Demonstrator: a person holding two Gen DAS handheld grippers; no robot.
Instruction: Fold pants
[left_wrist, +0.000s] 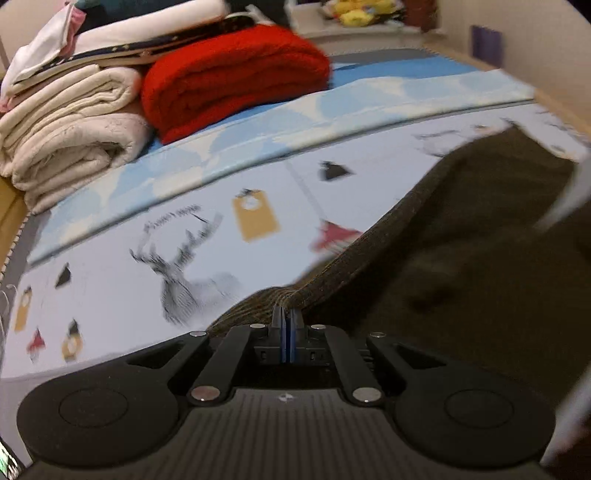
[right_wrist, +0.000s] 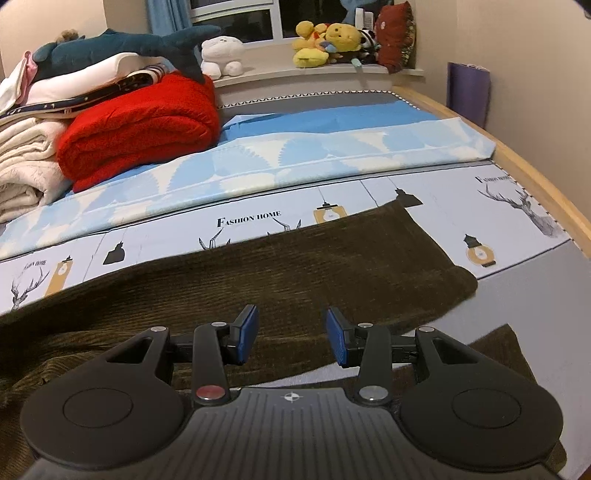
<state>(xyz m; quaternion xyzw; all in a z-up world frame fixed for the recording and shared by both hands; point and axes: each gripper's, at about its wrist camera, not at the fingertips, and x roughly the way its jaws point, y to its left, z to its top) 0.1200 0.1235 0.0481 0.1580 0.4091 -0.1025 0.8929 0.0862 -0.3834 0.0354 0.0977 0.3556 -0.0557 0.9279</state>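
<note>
Corduroy pants in dark olive are spread across the near part of the bed, the hem end lying toward its right edge. An edge of the cloth is pinched between the tightly closed fingers of the left gripper, and fabric is lifted into a ridge from that grip. The right gripper is held over the cloth with its jaws partly apart and nothing between them. The fold would probably go best if the lifted edge is carried across evenly and kept taut, while the flat part is steadied so the layers meet without wrinkles.
</note>
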